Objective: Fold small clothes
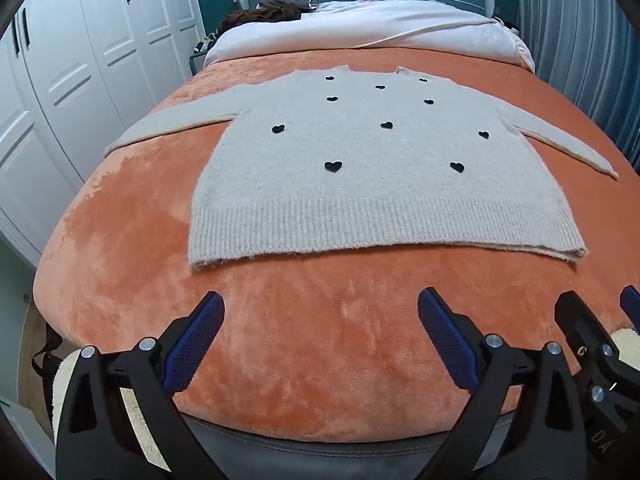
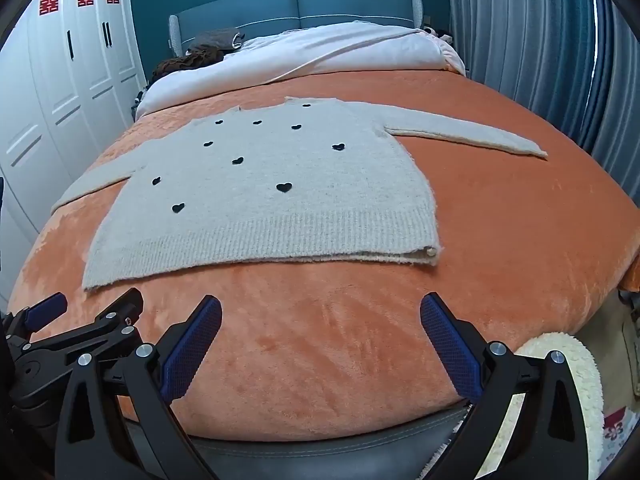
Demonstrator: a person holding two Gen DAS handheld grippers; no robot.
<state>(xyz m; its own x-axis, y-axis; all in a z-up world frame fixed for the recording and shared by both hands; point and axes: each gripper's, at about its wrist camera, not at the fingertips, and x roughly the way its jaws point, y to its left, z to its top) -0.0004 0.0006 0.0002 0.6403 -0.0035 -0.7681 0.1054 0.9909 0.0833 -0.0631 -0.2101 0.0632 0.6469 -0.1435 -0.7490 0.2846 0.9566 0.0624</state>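
The sweater (image 1: pixel 360 168) lies flat on the bed (image 1: pixel 320 340), unfolded; both grippers (image 1: pixel 320 344) (image 2: pixel 320 348) gape empty, likely needing a sleeve first.

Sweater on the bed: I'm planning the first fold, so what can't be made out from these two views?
- Sweater underside: hidden against the orange blanket in both views.
- Collar: at the far edge, too flat and small in both views.
- Left sleeve cuff, right wrist view: squeezed by fisheye distortion.
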